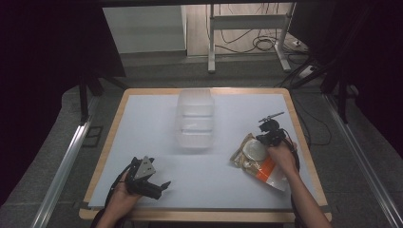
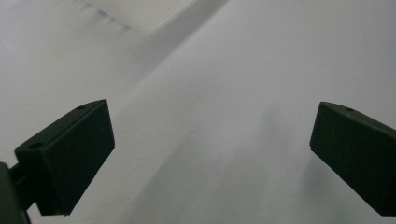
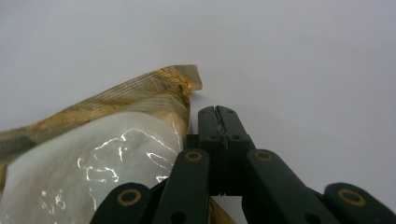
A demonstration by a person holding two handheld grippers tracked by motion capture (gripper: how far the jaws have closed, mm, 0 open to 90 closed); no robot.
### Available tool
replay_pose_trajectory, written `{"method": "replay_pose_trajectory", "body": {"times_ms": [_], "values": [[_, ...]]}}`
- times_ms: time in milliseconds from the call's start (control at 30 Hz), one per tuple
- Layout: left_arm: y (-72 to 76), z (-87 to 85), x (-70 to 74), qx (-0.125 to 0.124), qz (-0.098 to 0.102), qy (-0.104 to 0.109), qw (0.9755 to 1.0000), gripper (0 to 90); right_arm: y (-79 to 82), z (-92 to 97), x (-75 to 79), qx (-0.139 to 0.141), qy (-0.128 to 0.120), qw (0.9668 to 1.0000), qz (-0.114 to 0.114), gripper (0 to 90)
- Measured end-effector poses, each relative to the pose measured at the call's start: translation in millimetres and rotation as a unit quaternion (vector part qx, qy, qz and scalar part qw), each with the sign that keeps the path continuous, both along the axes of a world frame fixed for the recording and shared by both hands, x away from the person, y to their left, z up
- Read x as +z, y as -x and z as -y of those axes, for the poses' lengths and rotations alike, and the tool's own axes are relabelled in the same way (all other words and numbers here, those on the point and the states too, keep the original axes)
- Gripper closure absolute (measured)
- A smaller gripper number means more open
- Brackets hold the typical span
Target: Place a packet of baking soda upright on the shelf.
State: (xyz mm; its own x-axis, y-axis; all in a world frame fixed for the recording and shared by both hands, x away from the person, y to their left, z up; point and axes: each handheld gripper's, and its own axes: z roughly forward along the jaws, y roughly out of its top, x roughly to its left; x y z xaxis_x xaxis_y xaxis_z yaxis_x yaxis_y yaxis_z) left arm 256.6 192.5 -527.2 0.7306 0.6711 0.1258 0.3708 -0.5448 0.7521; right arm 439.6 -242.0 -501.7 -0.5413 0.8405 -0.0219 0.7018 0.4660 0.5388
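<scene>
A food packet [image 1: 256,161], with a wood-grain print, a pale round window and an orange band, lies at the table's right. In the right gripper view its wood-grain top edge [image 3: 140,93] and shiny window sit just left of the jaws. My right gripper [image 1: 269,137] is at the packet's far right edge, jaws pressed together [image 3: 217,122] with the packet's edge running in under them. My left gripper [image 1: 157,186] rests low at the front left, open [image 2: 212,154], with bare white table between its fingers [image 2: 70,158].
A clear plastic tub [image 1: 195,118] stands at the middle back of the white table [image 1: 142,133]; its corner [image 2: 140,11] shows ahead of the left gripper. The wooden table rim [image 1: 304,142] runs close to my right hand. Cables and a stand lie on the floor beyond.
</scene>
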Motion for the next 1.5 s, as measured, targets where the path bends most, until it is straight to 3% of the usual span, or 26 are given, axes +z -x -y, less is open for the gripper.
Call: {"method": "replay_pose_trajectory", "body": {"times_ms": [233,500,633,833,900,1067,1167,1233,1367,1500], "values": [[0.3,0.0,0.2,-0.001,0.001,-0.001,1.0000,0.0,6.1,-26.3,-2.6,0.037,-0.007,0.9993,-0.005,88.3],[0.6,0.3,0.4,-0.001,0.001,-0.002,1.0000,0.0,20.2,-62.7,-6.3,0.095,-0.003,0.9954,-0.008,88.3],[0.7,0.3,0.4,-0.002,0.001,-0.002,1.0000,0.0,25.2,-72.8,-6.6,0.108,0.002,0.9942,-0.006,88.3],[0.9,0.4,0.6,-0.002,0.002,-0.002,1.0000,0.0,35.6,-88.0,-7.9,0.134,0.003,0.9909,-0.007,88.3],[1.0,0.4,0.6,-0.002,0.001,-0.002,1.0000,0.0,42.4,-95.2,-8.3,0.154,0.010,0.9880,-0.002,88.3],[1.2,0.5,0.6,-0.002,0.001,-0.001,1.0000,0.0,48.3,-101.4,-7.9,0.171,0.022,0.9851,0.001,87.9],[1.6,0.4,0.9,-0.002,0.002,-0.001,1.0000,0.0,47.4,-100.0,-7.1,0.169,0.029,0.9850,0.018,80.6],[1.4,0.2,0.8,-0.002,0.002,-0.001,1.0000,0.0,46.4,-93.3,-1.5,0.163,0.011,0.9862,0.030,70.9],[1.5,0.3,0.9,-0.004,0.002,-0.001,1.0000,0.0,50.4,-82.1,9.2,0.158,0.004,0.9858,0.056,56.8],[1.7,0.9,0.9,-0.005,0.002,-0.002,1.0000,0.0,55.5,-69.6,14.3,0.140,-0.004,0.9878,0.067,40.8]]}}
